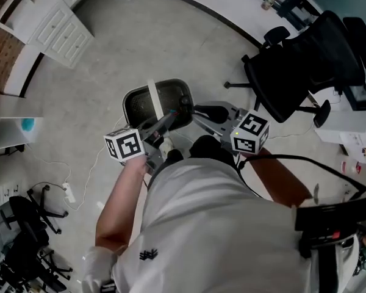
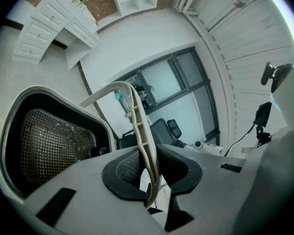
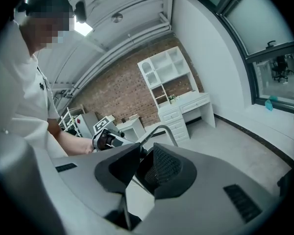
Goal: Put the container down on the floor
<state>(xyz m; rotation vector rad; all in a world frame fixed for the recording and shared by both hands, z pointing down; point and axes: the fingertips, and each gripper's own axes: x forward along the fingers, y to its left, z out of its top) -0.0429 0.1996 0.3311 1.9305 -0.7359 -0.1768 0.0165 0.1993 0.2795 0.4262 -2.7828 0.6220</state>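
Status: the set-down has not been done. The container [image 1: 140, 105], a black mesh basket with a pale rim, hangs in the air to the left of the office chair [image 1: 305, 60] in the head view, close in front of the person. Its base is clear of the floor [image 1: 140, 35].

Gripper state:
- Left gripper [image 2: 147, 173]: jaws pinch the cream handle [image 2: 139, 126], which passes between the pads and arches over to the container's far rim.
- Right gripper [image 3: 144, 173]: jaws drawn close on a thin pale edge. This appears to be part of the container on the side nearer the office chair, but which part cannot be told.

Remaining steps, as judged:
1. Lower the container to a bare patch of floor left of the office chair.
2. Seat the base flat.
3. Spread both pairs of jaws and withdraw.
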